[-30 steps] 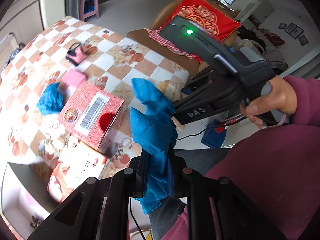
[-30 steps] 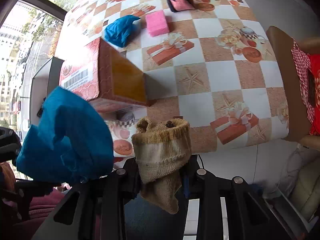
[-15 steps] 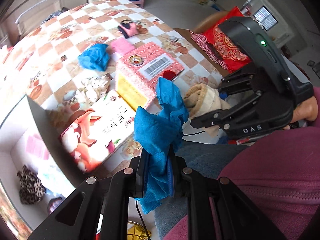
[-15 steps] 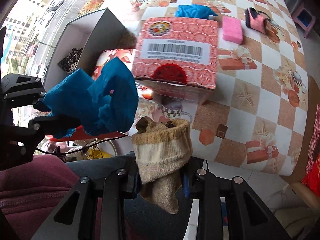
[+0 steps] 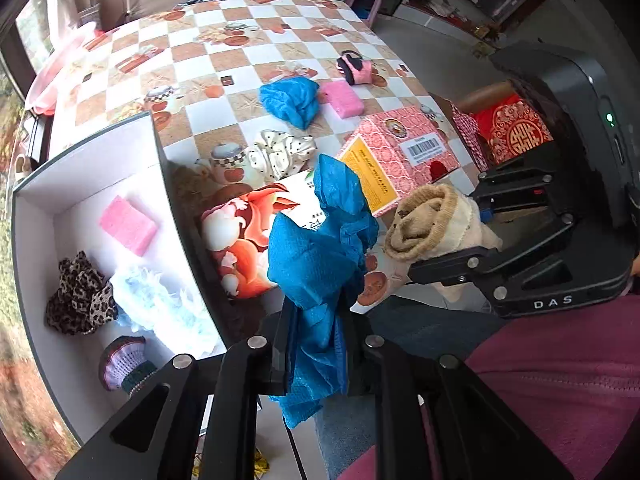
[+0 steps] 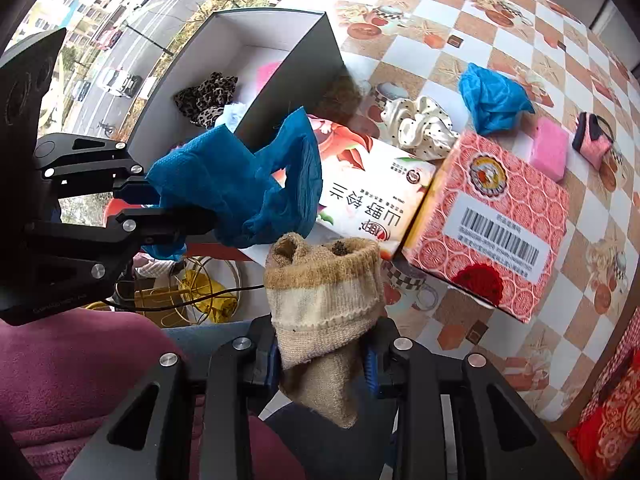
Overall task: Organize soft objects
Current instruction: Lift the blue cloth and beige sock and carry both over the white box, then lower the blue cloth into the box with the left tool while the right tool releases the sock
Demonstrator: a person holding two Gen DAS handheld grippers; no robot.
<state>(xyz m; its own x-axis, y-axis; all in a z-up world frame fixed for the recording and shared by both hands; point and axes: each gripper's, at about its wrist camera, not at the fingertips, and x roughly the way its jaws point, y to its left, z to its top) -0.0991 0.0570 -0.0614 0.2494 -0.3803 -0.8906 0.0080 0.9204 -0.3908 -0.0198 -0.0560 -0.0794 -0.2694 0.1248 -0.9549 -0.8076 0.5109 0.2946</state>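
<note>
You've got a checkered tablecloth (image 5: 256,52) covering the table. Near its front edge sit two cartons touching each other: a pink patterned box with a barcode (image 6: 500,224) and a white box with red fruit art (image 6: 372,188). Past the right edge there's a red embroidered cushion (image 5: 516,132).

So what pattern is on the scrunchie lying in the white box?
Leopard print, brown and black: the scrunchie shows best in the left wrist view.
</note>
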